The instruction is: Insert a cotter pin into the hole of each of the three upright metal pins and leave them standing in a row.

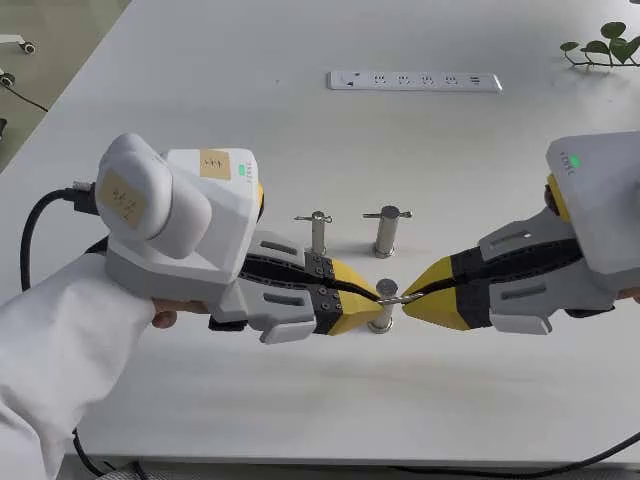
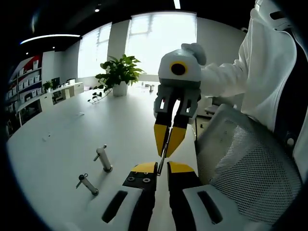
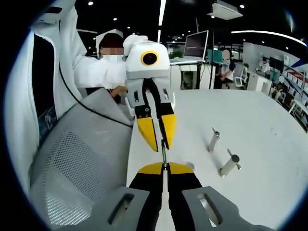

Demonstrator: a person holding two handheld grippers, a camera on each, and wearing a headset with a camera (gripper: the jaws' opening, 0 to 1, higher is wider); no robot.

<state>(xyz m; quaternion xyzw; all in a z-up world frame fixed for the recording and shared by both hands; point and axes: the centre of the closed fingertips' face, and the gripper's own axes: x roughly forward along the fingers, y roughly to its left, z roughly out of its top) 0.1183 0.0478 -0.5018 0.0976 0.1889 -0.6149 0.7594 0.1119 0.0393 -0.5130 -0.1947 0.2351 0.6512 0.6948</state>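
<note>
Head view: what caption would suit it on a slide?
Left tool and right tool pinch one cotter pin at the front metal pin; both rear metal pins already hold theirs.

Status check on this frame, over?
Left gripper, right gripper both shut on cotter pin, at top of near metal pin. Rear pins already pinned. Nothing obstructing.

Two tan stickers (image 1: 122, 197) on the left tool (image 1: 378, 293) bear faint marks, perhaps handwriting, too blurred to read.
</note>
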